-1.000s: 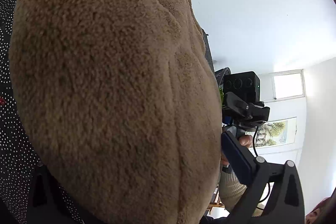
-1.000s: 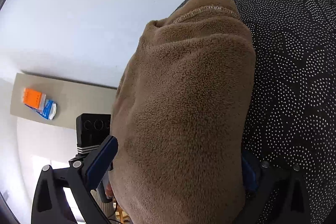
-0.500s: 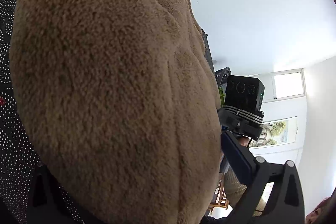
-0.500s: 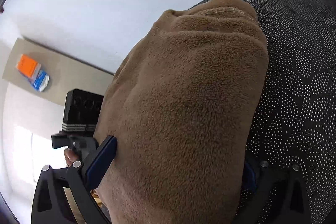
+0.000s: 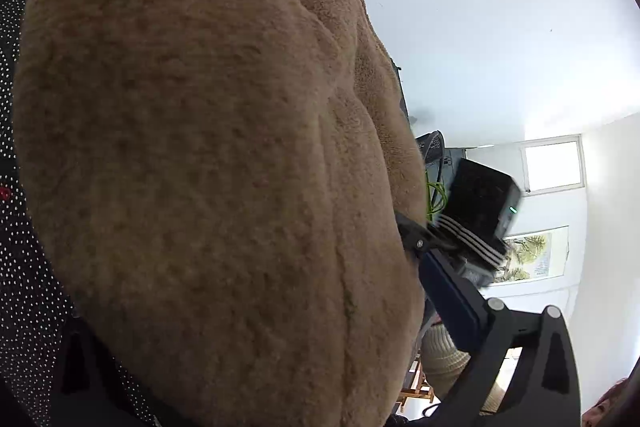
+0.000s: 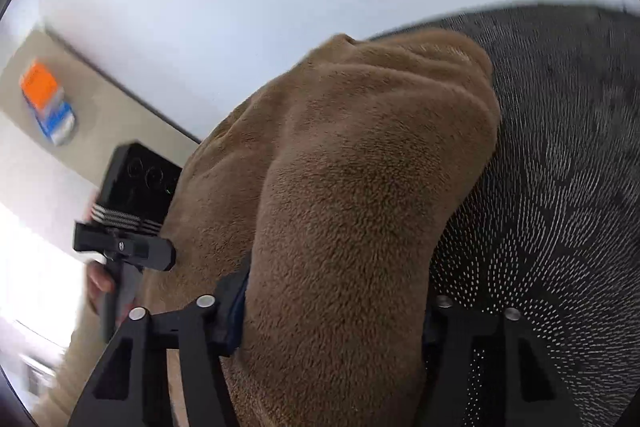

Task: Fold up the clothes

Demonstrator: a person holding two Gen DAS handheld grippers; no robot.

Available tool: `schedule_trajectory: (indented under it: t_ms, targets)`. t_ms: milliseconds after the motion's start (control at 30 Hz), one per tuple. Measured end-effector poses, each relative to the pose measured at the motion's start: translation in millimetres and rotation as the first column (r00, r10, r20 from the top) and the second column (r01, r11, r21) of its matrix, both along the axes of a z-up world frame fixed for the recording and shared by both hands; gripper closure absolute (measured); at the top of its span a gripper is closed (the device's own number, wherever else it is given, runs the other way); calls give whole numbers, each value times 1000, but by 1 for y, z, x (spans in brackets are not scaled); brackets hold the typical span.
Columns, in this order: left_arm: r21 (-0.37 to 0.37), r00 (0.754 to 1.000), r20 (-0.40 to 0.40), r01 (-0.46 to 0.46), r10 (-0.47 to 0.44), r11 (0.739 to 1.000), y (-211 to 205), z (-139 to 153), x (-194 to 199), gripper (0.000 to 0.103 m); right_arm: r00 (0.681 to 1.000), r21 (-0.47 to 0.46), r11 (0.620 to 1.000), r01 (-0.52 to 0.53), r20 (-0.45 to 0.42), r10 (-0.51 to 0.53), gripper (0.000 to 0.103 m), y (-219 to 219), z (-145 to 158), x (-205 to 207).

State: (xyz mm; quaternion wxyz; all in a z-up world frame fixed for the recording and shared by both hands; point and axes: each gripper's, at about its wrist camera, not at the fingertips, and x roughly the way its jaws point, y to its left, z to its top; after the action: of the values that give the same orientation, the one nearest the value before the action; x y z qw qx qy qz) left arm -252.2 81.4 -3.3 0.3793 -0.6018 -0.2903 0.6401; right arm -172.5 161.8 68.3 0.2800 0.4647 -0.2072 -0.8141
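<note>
Up close, both hand-held grippers clench the same brown fleece garment (image 5: 208, 163), which bulges between the fingers of the left hand-held gripper (image 5: 256, 367) and the right hand-held gripper (image 6: 332, 311), held against a black white-dotted fabric (image 6: 560, 187) behind it.

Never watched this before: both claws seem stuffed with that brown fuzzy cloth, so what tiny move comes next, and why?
Probably lower both together toward a surface. The left gripper and right gripper each clamp the brown fleece garment, held up bunched against the ceiling, with black dotted fabric behind.
</note>
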Motion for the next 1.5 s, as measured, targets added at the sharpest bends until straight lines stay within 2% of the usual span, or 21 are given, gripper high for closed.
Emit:
schedule_trajectory:
  t_ms: [100, 233, 367, 600, 767, 867, 1133, 1300, 1400, 1500]
  targets:
    - [-41, 999, -41, -20, 18, 999, 4, 4, 4, 1, 998, 56, 998, 9, -63, -5, 47, -10, 12, 11]
    - [-119, 994, -101, -51, 39, 992, 6, 11, 11, 14, 995, 49, 998, 26, -93, -21, 49, -11, 19, 23]
    - [-65, 991, -112, -76, 68, 995, 0, 16, 16, 25, 994, 18, 999, 40, -98, -39, 49, 14, 23, 36]
    - [-15, 990, -131, -53, 51, 998, 14, 40, 32, 28, 987, -29, 997, 65, -145, -69, 49, 51, 40, 51]
    - [-9, 991, -137, 11, -12, 1000, 51, 59, 50, 28, 979, -30, 994, 101, -175, -105, 49, 81, 52, 70]
    - [-2, 989, -138, 56, -56, 998, 81, 68, 65, 28, 972, -20, 991, 132, -191, -133, 49, 108, 61, 98]
    - [38, 969, -149, 203, -195, 979, 191, 88, 115, 28, 941, 23, 965, 260, -231, -248, 49, 213, 83, 172]
    - [38, 950, -162, 276, -267, 960, 260, 85, 142, 28, 917, 43, 938, 343, -234, -324, 49, 275, 79, 220]
    - [29, 945, -172, 289, -280, 957, 256, 96, 148, 28, 907, 49, 927, 373, -230, -353, 49, 304, 69, 238]
    - [8, 944, -170, 288, -283, 958, 267, 89, 147, 28, 903, 52, 919, 390, -216, -371, 49, 317, 54, 243]
